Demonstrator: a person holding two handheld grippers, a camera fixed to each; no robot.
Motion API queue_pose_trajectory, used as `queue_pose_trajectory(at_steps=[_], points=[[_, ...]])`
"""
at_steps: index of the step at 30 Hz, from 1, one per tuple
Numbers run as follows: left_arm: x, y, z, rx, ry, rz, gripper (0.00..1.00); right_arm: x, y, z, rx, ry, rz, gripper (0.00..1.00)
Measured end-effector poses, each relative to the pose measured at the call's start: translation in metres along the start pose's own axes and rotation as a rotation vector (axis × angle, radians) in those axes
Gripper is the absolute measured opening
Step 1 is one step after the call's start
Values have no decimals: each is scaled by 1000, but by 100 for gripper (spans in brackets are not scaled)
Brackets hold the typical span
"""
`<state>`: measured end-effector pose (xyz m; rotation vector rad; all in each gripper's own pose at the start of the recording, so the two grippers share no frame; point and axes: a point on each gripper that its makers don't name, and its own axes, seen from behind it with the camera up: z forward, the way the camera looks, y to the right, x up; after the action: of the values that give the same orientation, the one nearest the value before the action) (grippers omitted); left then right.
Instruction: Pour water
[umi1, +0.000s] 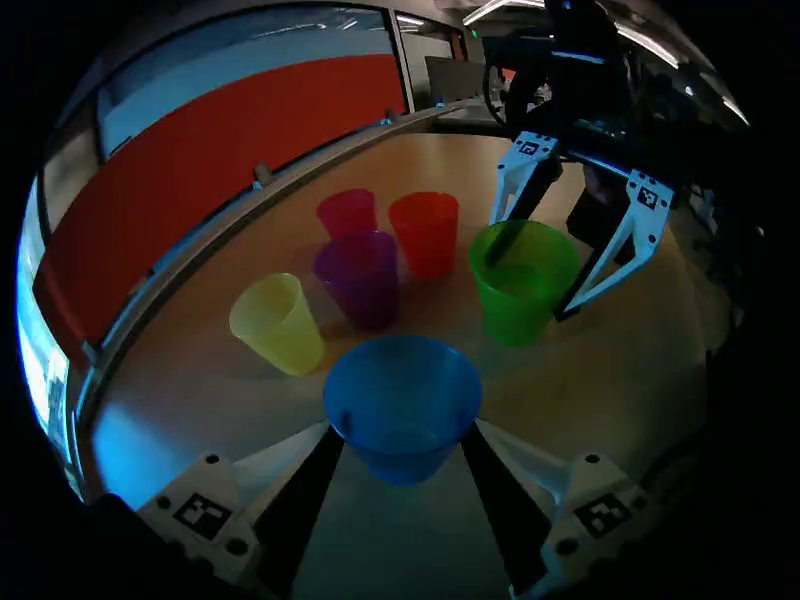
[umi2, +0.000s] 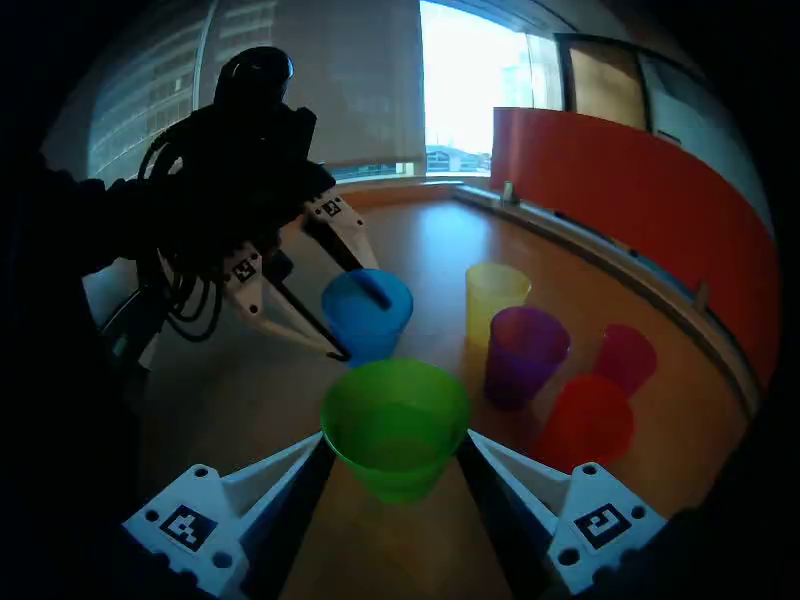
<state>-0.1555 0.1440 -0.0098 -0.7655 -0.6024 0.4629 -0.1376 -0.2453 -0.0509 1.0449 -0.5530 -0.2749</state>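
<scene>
Left gripper (umi1: 402, 428): its fingers are part-way open and close in on the blue cup from both sides, seemingly pressing its wall.
Blue cup (umi1: 400, 400): it sits nearest, low between those fingers. The thin wall would probably buckle under a harder squeeze, and a looser one would let it slide out when tilted.
Right gripper (umi2: 397, 435): set at a similar width, with both fingers against the green cup.
Green cup (umi2: 395, 425): it stands just beyond the blue one. I cannot tell which cup holds water, or how much.
Pour risk: the two rims are near each other, so a fast tilt could send water over the far lip onto the table (umi1: 620, 380).
Collision risk: each gripper's fingers reach toward the other's, and bringing the cups together could knock them.
Bystanders: the yellow cup (umi1: 278, 322), purple cup (umi1: 360, 278), orange cup (umi1: 425, 232) and pink cup (umi1: 347, 212) cluster close behind, and a wide swing could topple them.
Far edge: the red partition (umi1: 200, 150) runs behind the table.
</scene>
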Motion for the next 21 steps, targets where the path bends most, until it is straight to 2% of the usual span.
queue_pose_trajectory(at_steps=[12,21], points=[[-8,1,4,-13,-37,2,81,-8,3,6,-1,-30,0,88],[-8,2,8,-18,-37,7,81,-14,4,8,-5,-46,-3,88]])
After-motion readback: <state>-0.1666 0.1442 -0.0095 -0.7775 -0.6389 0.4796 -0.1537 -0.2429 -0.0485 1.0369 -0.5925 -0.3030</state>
